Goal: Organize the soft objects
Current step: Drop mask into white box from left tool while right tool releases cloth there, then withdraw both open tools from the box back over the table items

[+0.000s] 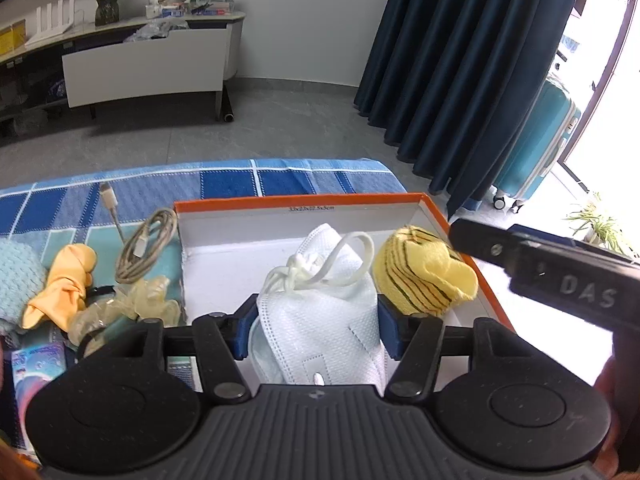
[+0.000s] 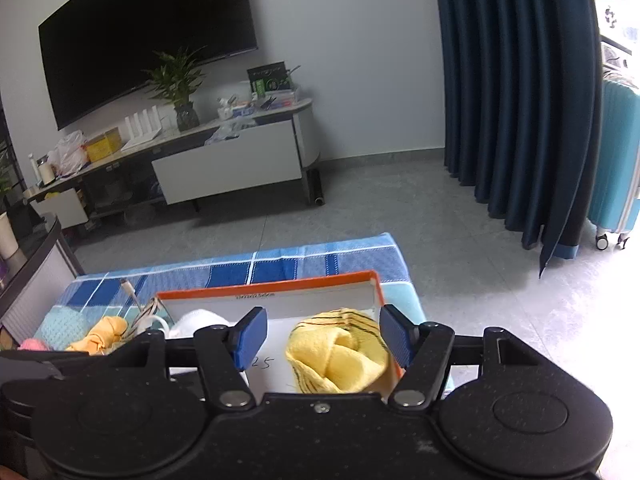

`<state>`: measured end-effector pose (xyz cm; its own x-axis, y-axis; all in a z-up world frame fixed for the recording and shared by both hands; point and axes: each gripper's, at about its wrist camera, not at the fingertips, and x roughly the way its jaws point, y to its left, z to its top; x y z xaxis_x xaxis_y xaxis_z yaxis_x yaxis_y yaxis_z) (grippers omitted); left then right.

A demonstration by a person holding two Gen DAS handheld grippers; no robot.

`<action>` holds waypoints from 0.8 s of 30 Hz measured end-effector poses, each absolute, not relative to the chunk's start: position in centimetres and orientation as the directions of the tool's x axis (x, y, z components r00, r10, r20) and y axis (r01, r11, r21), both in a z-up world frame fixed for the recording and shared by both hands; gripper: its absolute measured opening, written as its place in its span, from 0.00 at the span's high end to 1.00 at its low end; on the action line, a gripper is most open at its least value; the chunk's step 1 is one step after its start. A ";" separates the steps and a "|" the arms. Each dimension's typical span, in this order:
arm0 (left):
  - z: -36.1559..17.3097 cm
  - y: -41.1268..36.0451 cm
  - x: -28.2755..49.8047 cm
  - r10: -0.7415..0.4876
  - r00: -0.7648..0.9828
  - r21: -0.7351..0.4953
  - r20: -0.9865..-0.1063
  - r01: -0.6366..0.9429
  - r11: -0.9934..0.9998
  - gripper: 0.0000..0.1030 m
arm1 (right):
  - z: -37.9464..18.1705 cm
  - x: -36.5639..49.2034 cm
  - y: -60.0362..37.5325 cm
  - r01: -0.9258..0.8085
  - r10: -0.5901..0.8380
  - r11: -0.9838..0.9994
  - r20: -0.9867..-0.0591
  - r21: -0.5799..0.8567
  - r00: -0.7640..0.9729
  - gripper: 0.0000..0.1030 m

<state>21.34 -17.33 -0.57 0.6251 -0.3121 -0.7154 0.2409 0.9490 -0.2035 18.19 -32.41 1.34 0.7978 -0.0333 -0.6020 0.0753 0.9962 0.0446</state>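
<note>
The left gripper (image 1: 318,328) hangs over the orange-rimmed box (image 1: 298,200), its jaws spread on either side of a white face mask (image 1: 320,312); whether the blue pads actually press the mask cannot be told. The mask lies in the box's left part, its ear loops bunched on top, its near end cut off by the gripper body. One yellow striped cloth (image 1: 426,276) sits rolled in the box's right part, just beside the mask. The right gripper (image 2: 322,334) hovers above that cloth with its jaws apart and holding nothing.

Left of the box, on the blue checked tabletop (image 1: 224,182), lie one coiled cable (image 1: 146,246), one orange glove (image 1: 64,280), a heap of clear gloves (image 1: 132,306) whose number is hard to make out, and a light blue knitted cloth (image 1: 16,276) cut by the frame edge. A dark curtain (image 1: 472,60) and a teal suitcase (image 1: 536,144) stand beyond.
</note>
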 end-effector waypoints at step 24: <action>2.9 -12.6 15.1 -0.125 0.669 -0.072 -0.733 0.106 0.992 0.05 | 3.7 11.8 -28.0 0.045 -0.004 0.998 -0.615 0.052 0.789 0.25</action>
